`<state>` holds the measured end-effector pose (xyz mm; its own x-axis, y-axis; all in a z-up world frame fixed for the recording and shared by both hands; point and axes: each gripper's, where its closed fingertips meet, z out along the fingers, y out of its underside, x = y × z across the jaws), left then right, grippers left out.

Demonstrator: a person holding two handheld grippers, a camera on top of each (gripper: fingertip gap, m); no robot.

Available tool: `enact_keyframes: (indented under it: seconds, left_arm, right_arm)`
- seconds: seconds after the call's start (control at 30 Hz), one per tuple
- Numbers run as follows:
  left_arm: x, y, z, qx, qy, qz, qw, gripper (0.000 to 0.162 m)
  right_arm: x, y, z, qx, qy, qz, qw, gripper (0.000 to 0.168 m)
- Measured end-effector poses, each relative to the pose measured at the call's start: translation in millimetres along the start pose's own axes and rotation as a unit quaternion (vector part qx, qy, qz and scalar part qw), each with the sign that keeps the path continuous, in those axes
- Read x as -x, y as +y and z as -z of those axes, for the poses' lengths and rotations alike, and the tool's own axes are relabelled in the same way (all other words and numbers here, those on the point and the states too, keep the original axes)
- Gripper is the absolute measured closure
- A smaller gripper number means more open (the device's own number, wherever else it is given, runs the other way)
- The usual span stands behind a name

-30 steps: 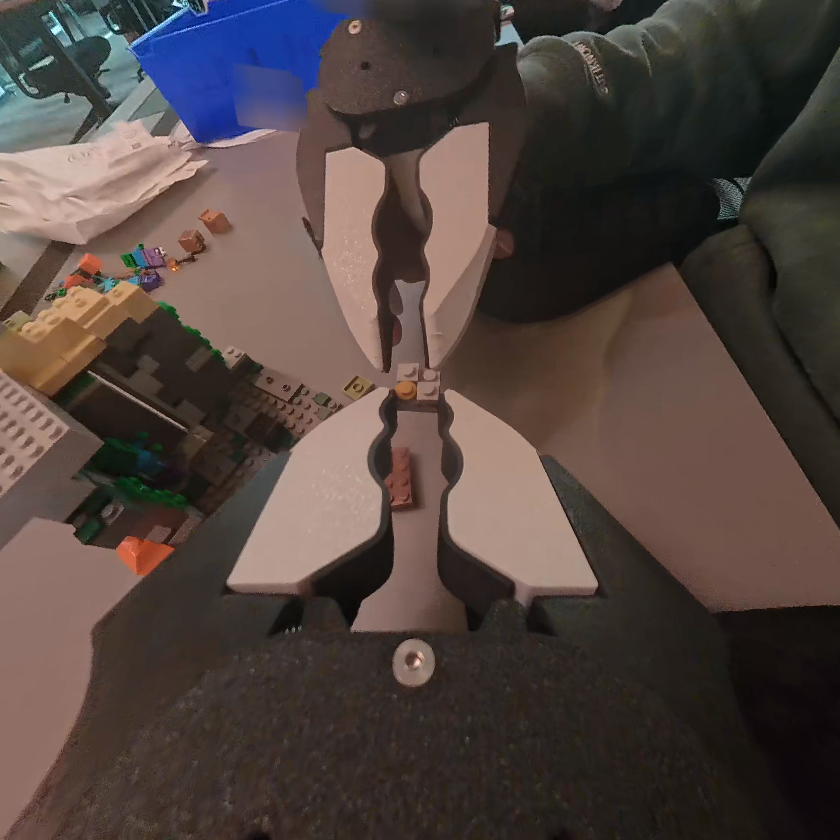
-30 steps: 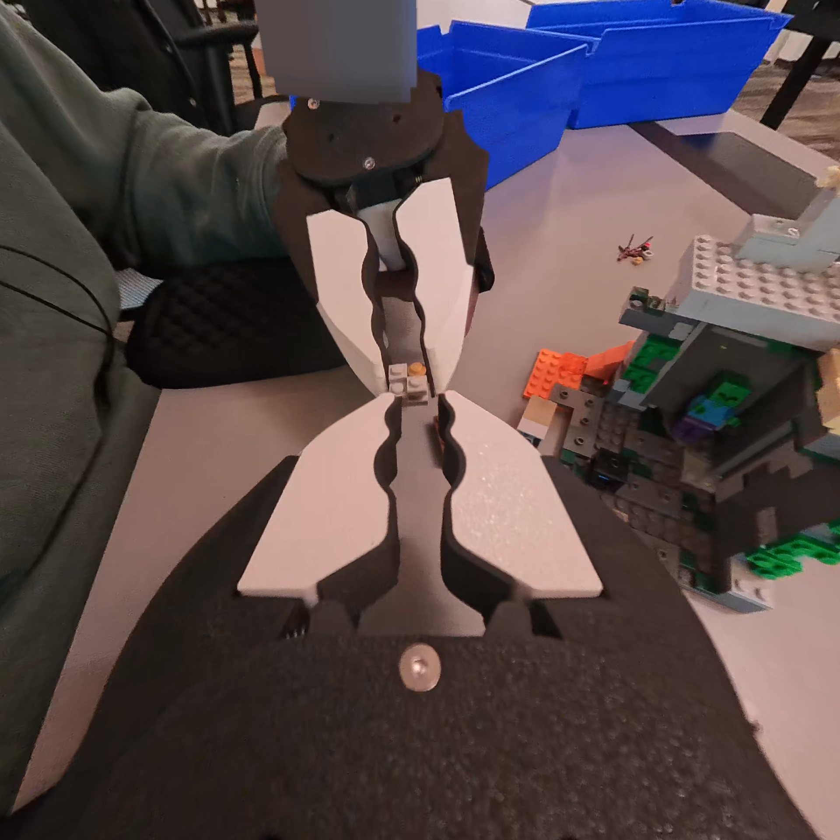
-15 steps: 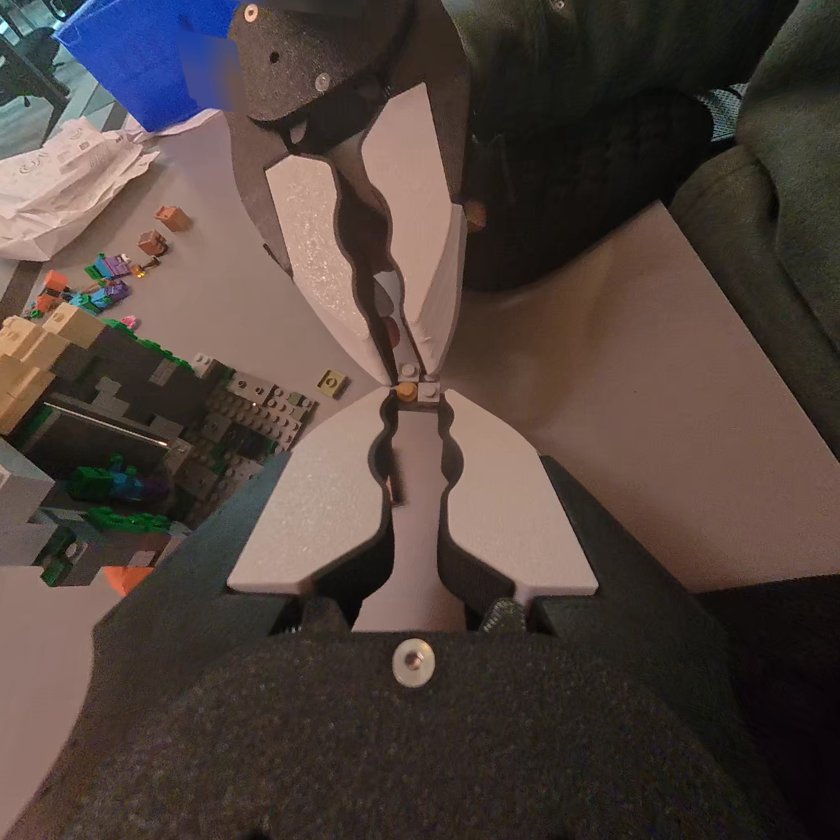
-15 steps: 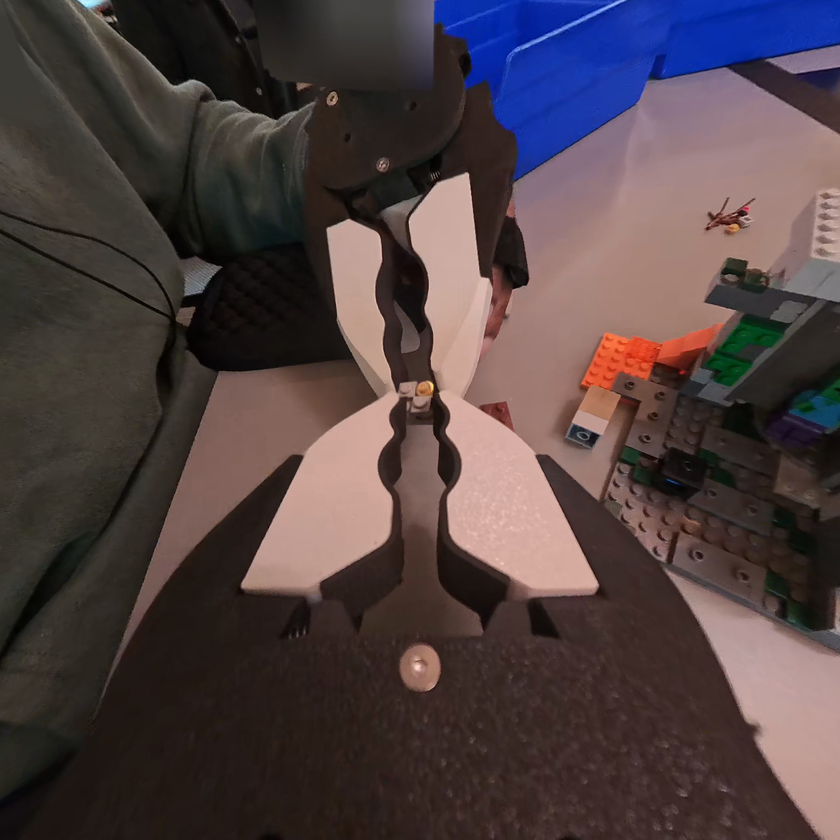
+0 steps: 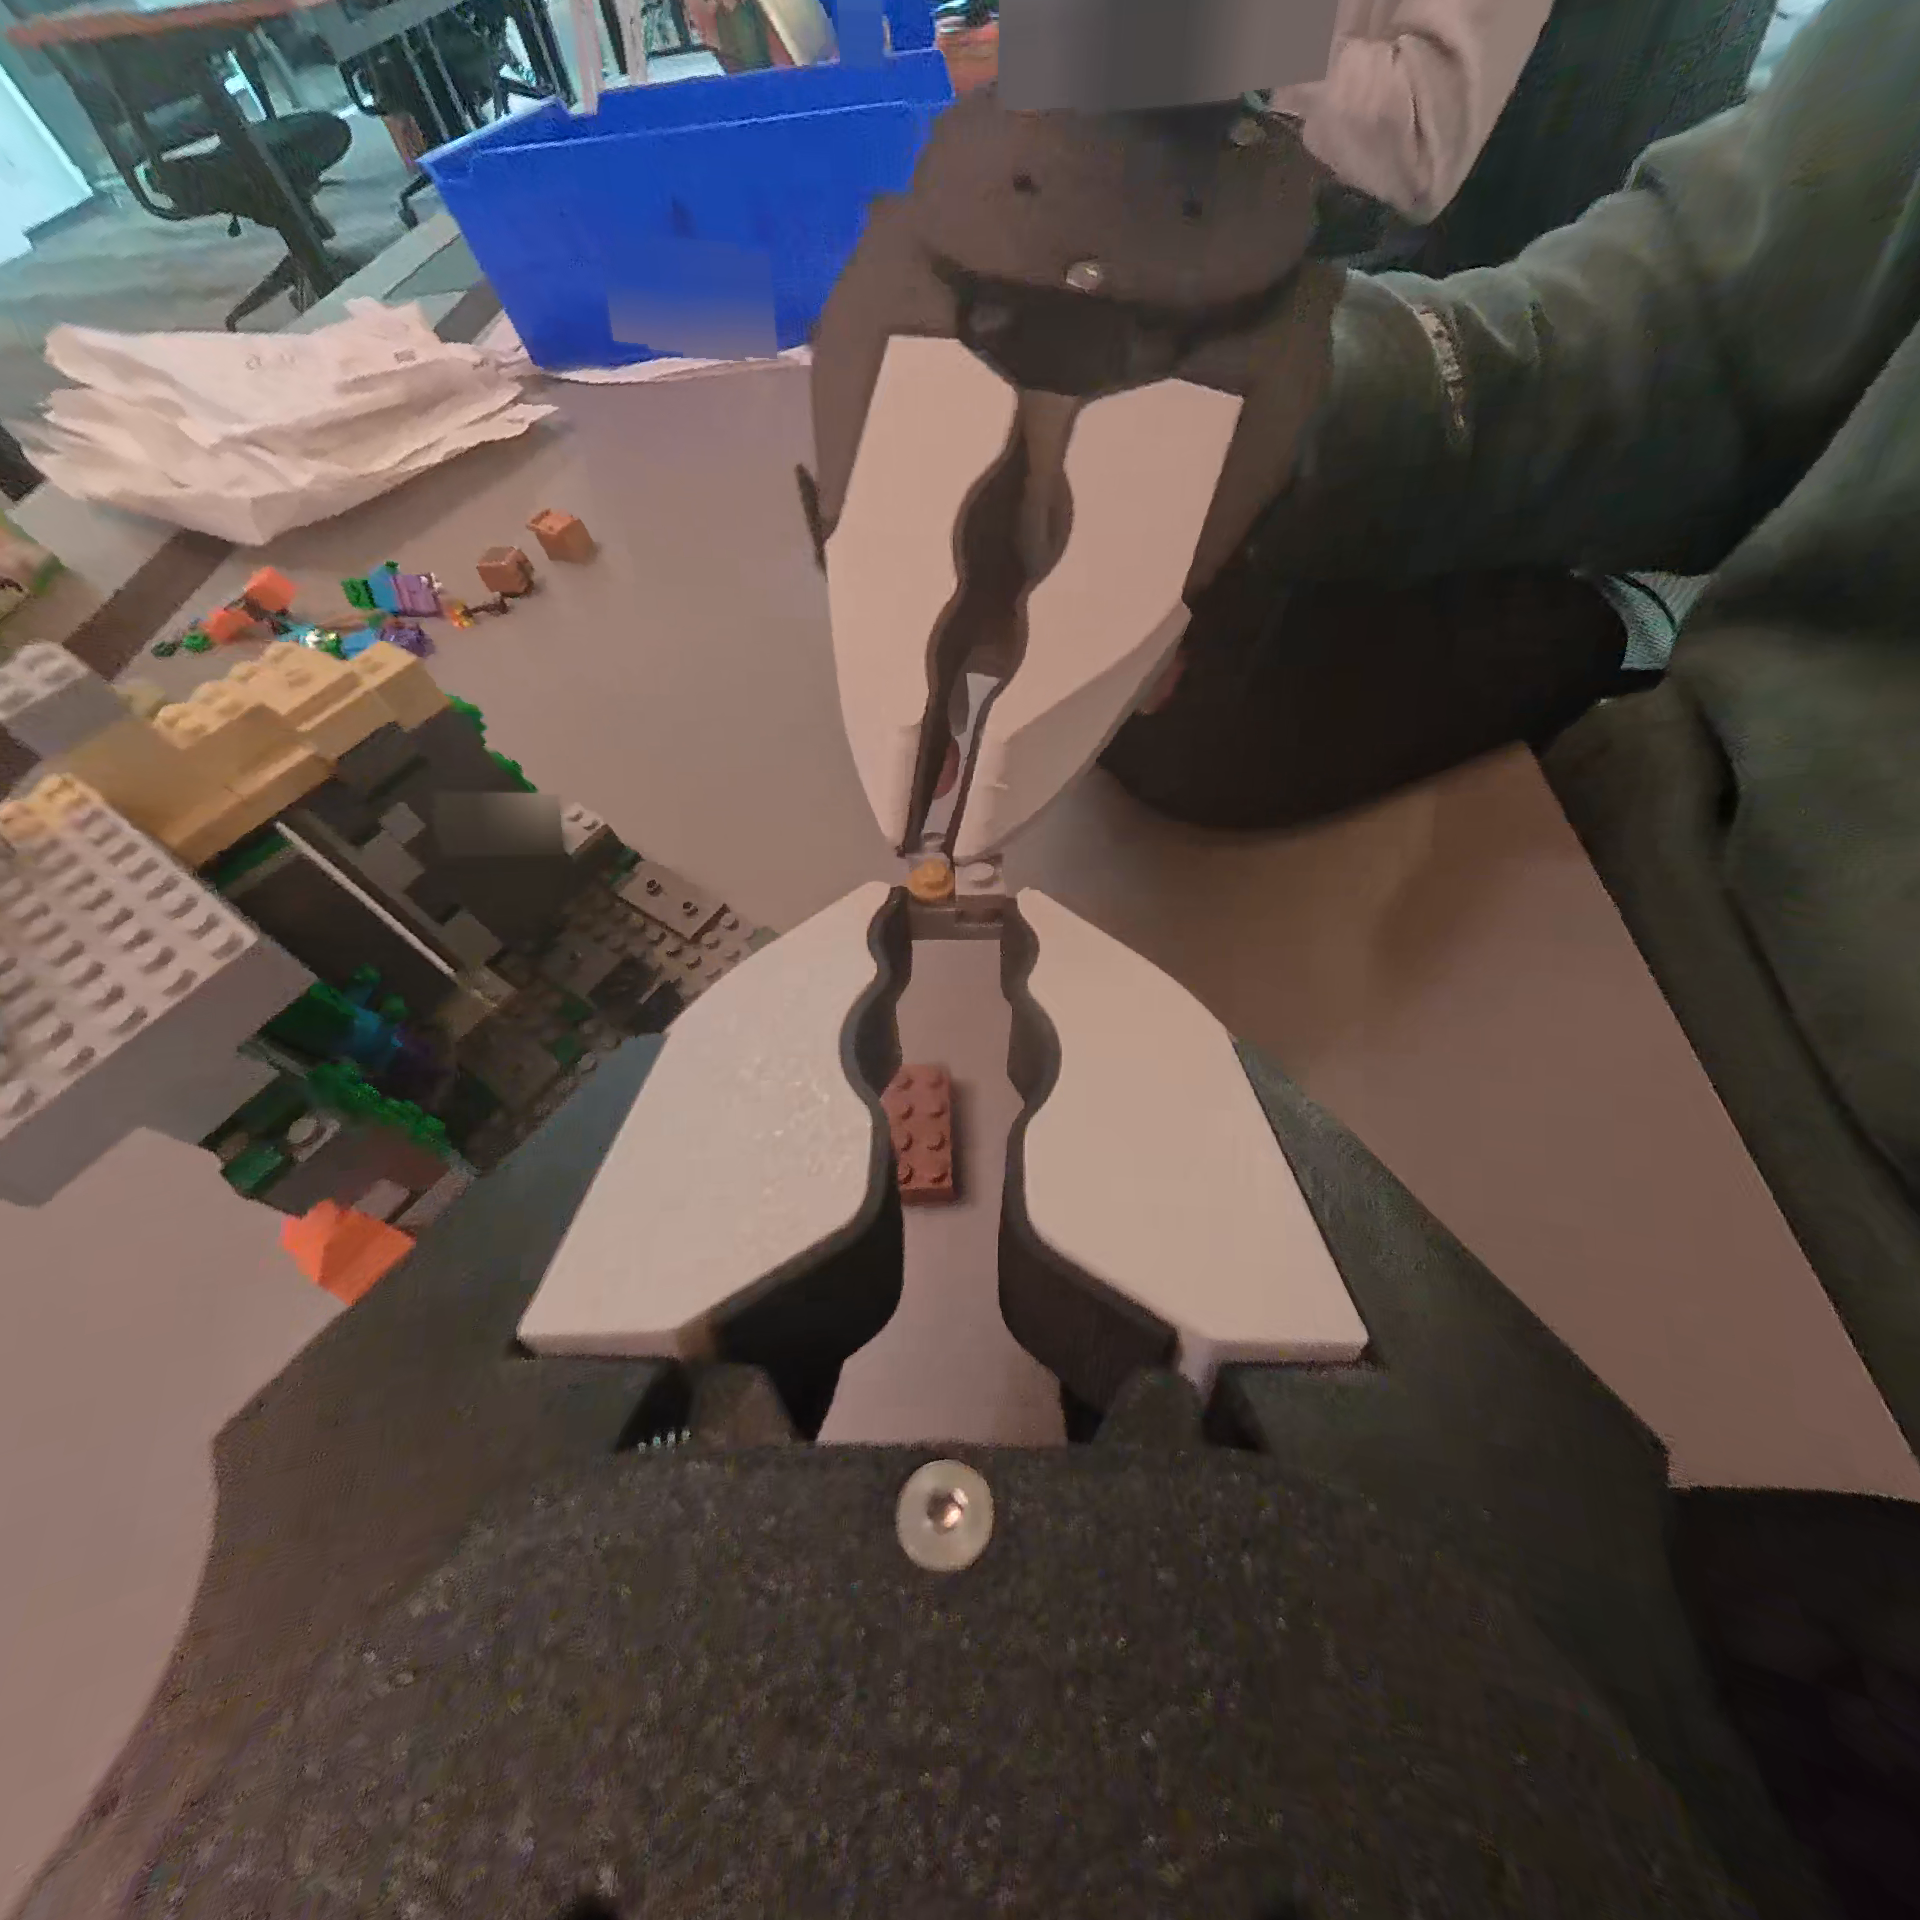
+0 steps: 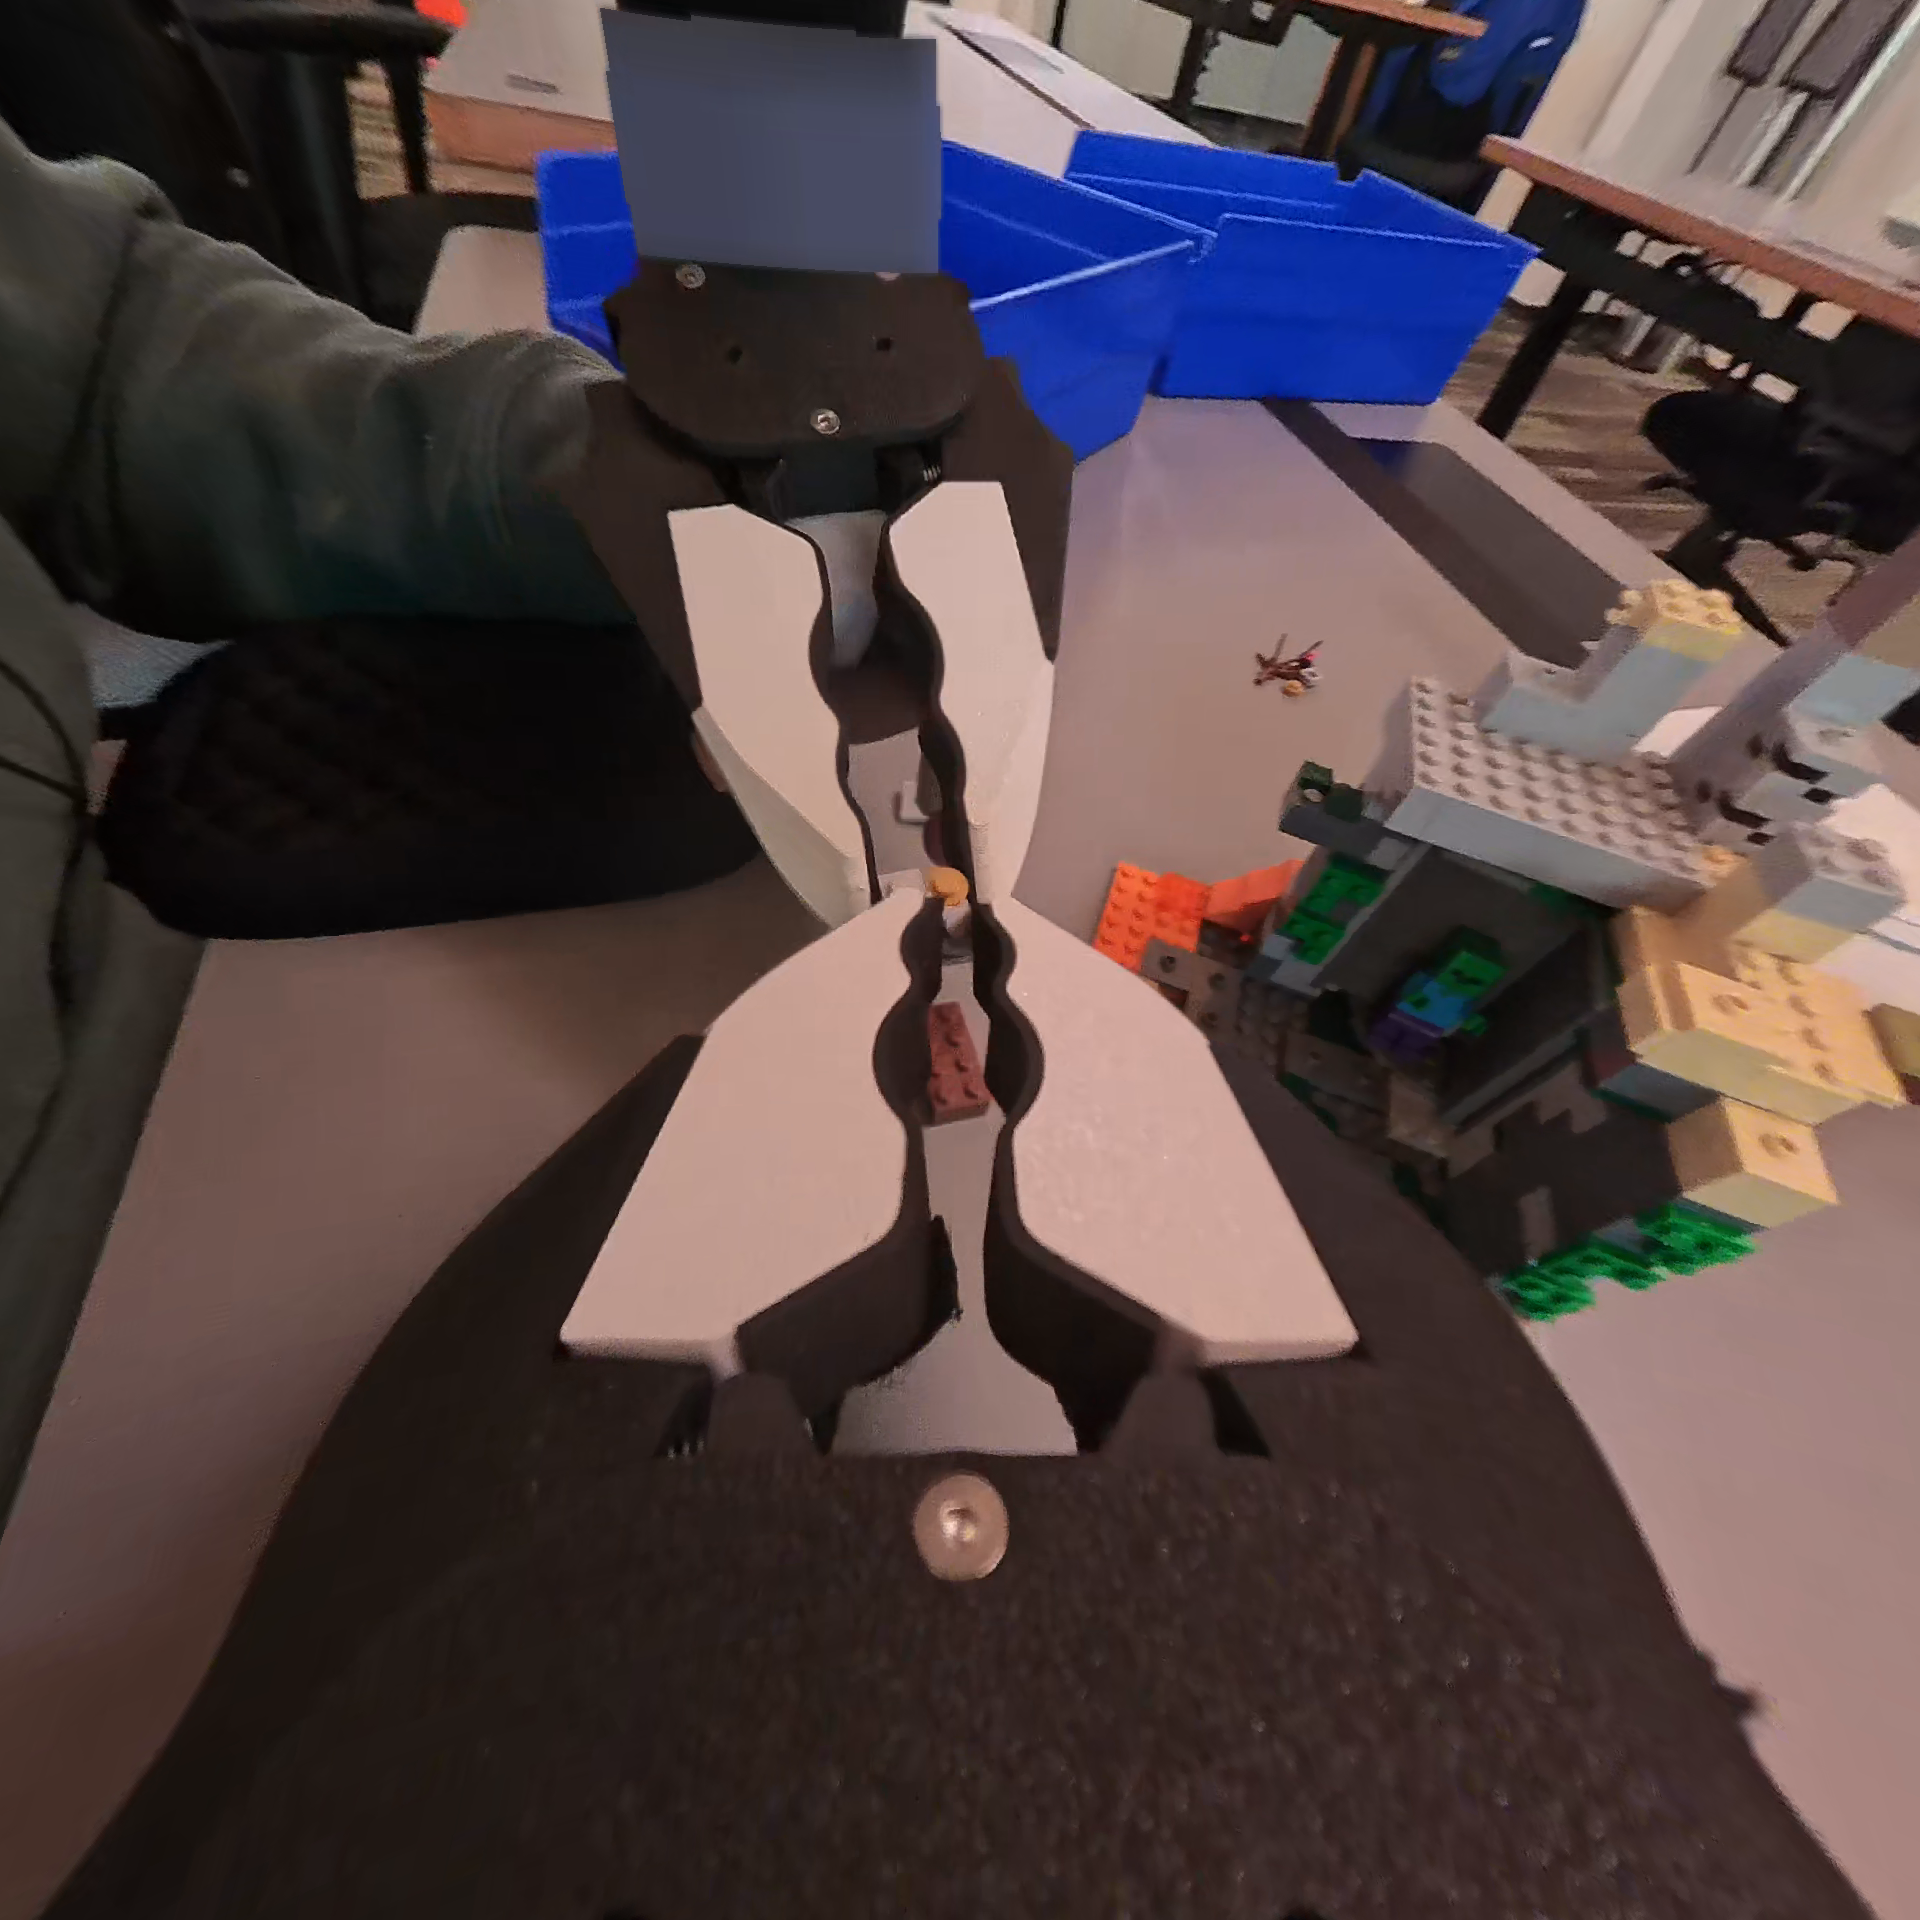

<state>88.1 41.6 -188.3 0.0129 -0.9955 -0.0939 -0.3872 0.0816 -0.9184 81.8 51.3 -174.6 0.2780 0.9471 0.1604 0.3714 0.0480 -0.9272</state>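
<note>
Left gripper [image 5: 954,914]: white fingers with black wavy pads, clamped on the near edge of a small grey studded plastic plate [image 5: 961,902] that carries one round amber stud [image 5: 930,879]; held in the air above the desk
Right gripper [image 6: 951,914]: same make, facing the left one tip to tip; in its own view the fingers are drawn close on the small piece with the amber stud [image 6: 945,885] just past the tips, though whether it pinches the plate or the stud I cannot tell
Held piece: between the two sets of tips, clear of the grey desk [image 5: 1299,997] and over its near edge, close to the person's dark green sleeve [image 5: 1621,416]
Below the grippers: a reddish-brown two-by-four plastic brick [image 5: 923,1135] lies flat on the desk, apart from both tools
Left part of the desk: a large grey, tan and green brick-built model [image 5: 260,935], an orange sloped brick [image 5: 343,1249] just beside it, and small loose coloured pieces [image 5: 343,613] further back
Far edge: a blue plastic bin [image 5: 707,218] and a heap of crumpled white paper sheets [image 5: 270,416]
Risk, slip: the piece is tiny and each side grips only a thin edge; in my judgement an uneven pull or twist could snap it out and send it off the near edge of the desk
Risk, stud: pressure at a slant could pop the amber stud loose
Risk, sight: the tips hide the contact, so a misalignment might go unnoticed
</note>
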Motion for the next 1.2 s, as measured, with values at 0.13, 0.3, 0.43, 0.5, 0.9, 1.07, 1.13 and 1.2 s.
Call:
enact_keyframes:
  seconds: [0.13,0.3,0.43,0.5,0.9,1.07,1.13,1.2]
  left_arm:
    - [-5.4,-9.4,6.9,-0.017,0.015,-0.006,1.0,0.145]
    - [0.3,-1.0,5.4,-0.004,0.009,0.003,1.0,0.145]
    - [2.1,1.1,3.9,-0.003,0.007,0.009,1.0,0.145]
    - [2.7,1.2,4.0,-0.006,0.007,0.012,1.0,0.146]
    - [-4.9,7.7,-5.6,0.01,0.017,0.003,1.0,0.145]
    - [-6.5,3.3,-4.8,-0.005,0.022,0.006,1.0,0.146]
    - [-6.1,-0.4,-4.1,-0.019,0.022,0.009,1.0,0.146]
    - [-5.4,-5.6,-2.5,-0.037,0.02,0.012,0.999,0.145]
  right_arm:
    - [-37.2,5.8,25.5,-0.005,0.064,-0.027,0.998,0.163]
    - [-3.9,11.4,13.1,0.005,-0.032,-0.042,0.999,0.162]
    - [15.0,18.6,3.2,0.022,-0.074,-0.02,0.997,0.148]
    - [15.8,14.9,3.1,0.01,-0.075,-0.019,0.997,0.147]
    - [19.8,12.7,-1.5,0.005,-0.066,0.003,0.998,0.155]
    - [18.7,9.9,1.5,-0.002,-0.068,-0.005,0.998,0.162]
    - [17.4,7.0,3.6,-0.011,-0.071,-0.015,0.997,0.162]
    - [16.2,1.9,6.3,-0.027,-0.074,-0.028,0.997,0.162]
